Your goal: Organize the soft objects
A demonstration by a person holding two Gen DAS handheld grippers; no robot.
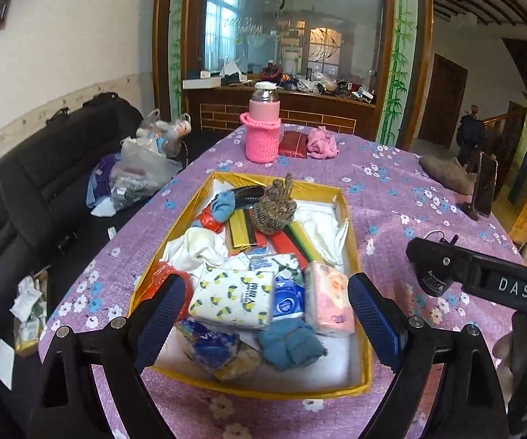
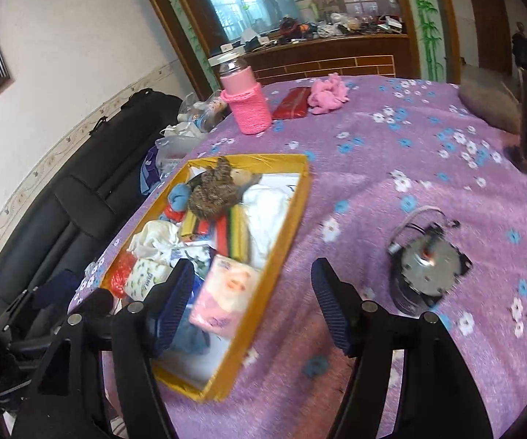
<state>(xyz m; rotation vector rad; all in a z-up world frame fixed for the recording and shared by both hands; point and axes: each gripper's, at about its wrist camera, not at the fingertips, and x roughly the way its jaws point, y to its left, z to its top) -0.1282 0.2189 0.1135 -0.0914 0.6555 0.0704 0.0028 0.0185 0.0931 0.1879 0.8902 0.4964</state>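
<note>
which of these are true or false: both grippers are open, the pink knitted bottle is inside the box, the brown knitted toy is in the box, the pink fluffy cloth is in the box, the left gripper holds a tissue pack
1. Both grippers are open: true; left gripper and right gripper hold nothing.
2. Pink knitted bottle inside the yellow box: false, it stands on the tablecloth beyond it.
3. Brown knitted toy in the box: true.
4. Pink fluffy cloth in the box: false, it lies on the tablecloth beside a red wallet.
5. Left gripper holds a tissue pack: false.

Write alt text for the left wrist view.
The open left gripper hovers over a yellow box packed with tissue packs, blue socks and a brown knit item, on a purple floral tablecloth. A pink-sleeved bottle stands beyond.
</note>
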